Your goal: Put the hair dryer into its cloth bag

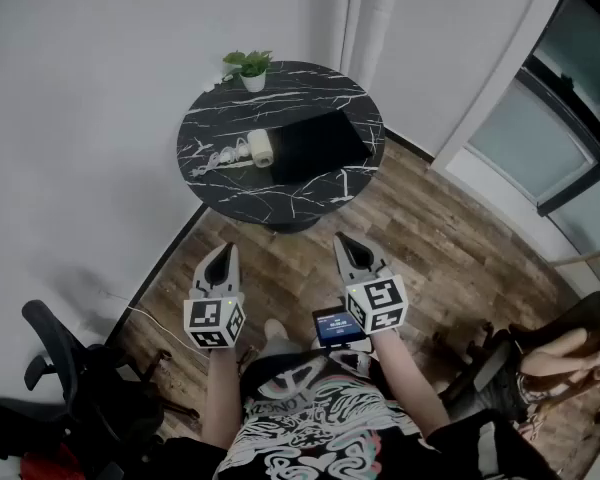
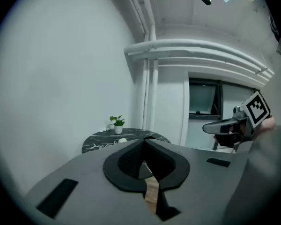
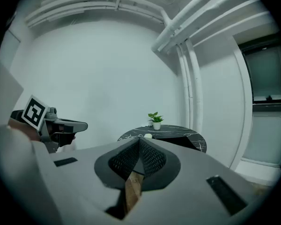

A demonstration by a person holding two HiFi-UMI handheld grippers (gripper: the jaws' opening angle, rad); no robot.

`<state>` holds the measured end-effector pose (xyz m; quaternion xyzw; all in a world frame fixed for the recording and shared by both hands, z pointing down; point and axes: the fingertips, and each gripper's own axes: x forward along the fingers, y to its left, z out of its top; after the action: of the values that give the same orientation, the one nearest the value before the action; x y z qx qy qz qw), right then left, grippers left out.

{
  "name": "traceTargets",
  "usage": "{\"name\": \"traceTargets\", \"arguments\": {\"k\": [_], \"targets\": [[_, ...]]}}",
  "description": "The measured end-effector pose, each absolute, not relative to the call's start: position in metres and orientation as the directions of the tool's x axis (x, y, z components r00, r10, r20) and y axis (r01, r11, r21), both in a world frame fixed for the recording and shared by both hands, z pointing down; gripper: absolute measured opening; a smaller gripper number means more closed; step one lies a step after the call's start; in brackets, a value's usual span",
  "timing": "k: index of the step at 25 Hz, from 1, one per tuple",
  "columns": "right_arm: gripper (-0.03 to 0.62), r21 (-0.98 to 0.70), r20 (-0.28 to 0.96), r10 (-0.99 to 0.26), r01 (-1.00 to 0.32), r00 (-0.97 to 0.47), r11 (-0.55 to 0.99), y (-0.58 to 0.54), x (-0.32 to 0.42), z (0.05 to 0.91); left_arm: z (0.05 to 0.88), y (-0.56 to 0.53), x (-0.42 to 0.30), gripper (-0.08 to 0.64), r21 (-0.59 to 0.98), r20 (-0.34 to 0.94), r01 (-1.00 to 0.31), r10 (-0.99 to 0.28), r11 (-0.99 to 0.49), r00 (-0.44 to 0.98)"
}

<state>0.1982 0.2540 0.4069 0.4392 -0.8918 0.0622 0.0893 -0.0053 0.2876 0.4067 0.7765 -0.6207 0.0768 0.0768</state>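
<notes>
A white hair dryer [image 1: 261,148] lies on its side with its cord [image 1: 220,157] on a round black marble table [image 1: 212,128]. The black cloth bag [image 1: 316,146] lies flat just right of it. Both grippers hover over the wooden floor well short of the table, pointing toward it. My left gripper [image 1: 226,252] is shut and empty; its jaws meet at the tip in the left gripper view [image 2: 144,143]. My right gripper [image 1: 341,241] is likewise shut with nothing held, its jaws meeting in the right gripper view [image 3: 139,141]. The table [image 2: 100,139] [image 3: 180,132] shows far ahead in both gripper views.
A small potted plant [image 1: 248,68] stands at the table's far edge. A black office chair [image 1: 65,373] is at lower left beside the white wall. A seated person [image 1: 570,353] is at lower right. Glass doors [image 1: 540,118] run along the right. A small screen [image 1: 335,326] rides on the right gripper.
</notes>
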Motion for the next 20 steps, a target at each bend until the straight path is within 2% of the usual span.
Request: {"name": "traceTargets", "arguments": {"k": [6, 15, 20], "targets": [[0.02, -0.031, 0.217, -0.771, -0.794, -0.598, 0.607, 0.256, 0.203, 0.406, 0.402, 0.291, 0.007, 0.015, 0.017, 0.206, -0.969, -0.947, -0.248, 0.246], [0.02, -0.084, 0.194, -0.748, -0.77, -0.635, 0.632, 0.254, 0.202, 0.404, 0.406, 0.29, 0.006, 0.014, -0.015, 0.231, -0.977, -0.951, -0.215, 0.206], [0.02, -0.087, 0.19, -0.745, -0.767, -0.64, 0.636, 0.256, 0.201, 0.407, 0.402, 0.294, 0.005, 0.014, -0.084, 0.221, -0.973, -0.956, -0.215, 0.192]]}}
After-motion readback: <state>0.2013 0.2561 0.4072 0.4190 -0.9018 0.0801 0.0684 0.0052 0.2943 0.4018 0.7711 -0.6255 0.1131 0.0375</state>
